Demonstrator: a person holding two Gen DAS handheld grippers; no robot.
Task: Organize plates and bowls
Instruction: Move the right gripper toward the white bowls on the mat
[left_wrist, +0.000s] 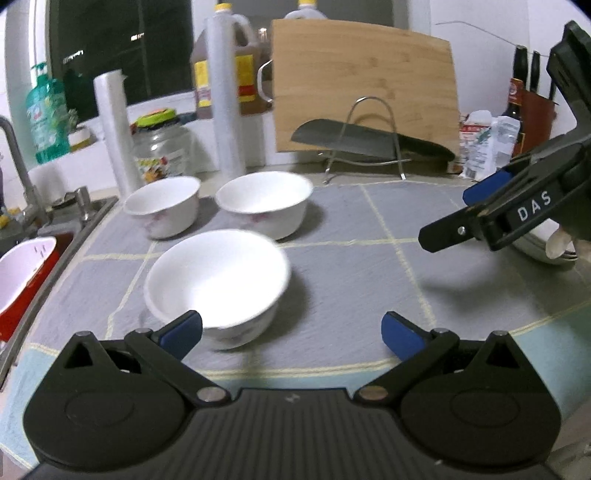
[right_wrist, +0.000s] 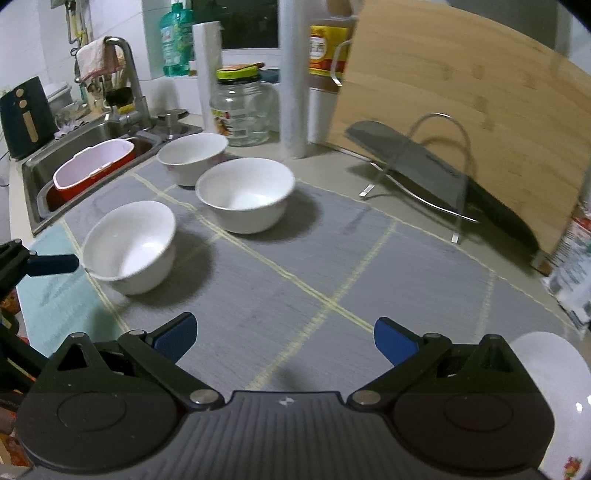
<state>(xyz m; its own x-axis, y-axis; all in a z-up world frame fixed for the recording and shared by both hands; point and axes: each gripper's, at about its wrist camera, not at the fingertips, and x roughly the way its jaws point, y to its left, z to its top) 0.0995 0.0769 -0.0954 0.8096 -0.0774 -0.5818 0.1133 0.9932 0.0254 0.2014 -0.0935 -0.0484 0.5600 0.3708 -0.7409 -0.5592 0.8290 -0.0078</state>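
- My left gripper (left_wrist: 291, 328): fingers spread wide, empty, nearest bowl (left_wrist: 216, 284) at 11 o'clock.
- My right gripper (right_wrist: 286, 338): fingers spread wide, empty, above the mat (right_wrist: 332, 258).

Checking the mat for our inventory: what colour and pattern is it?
Grey mat with pale yellow grid lines and a light teal border; clearest in the right wrist view.
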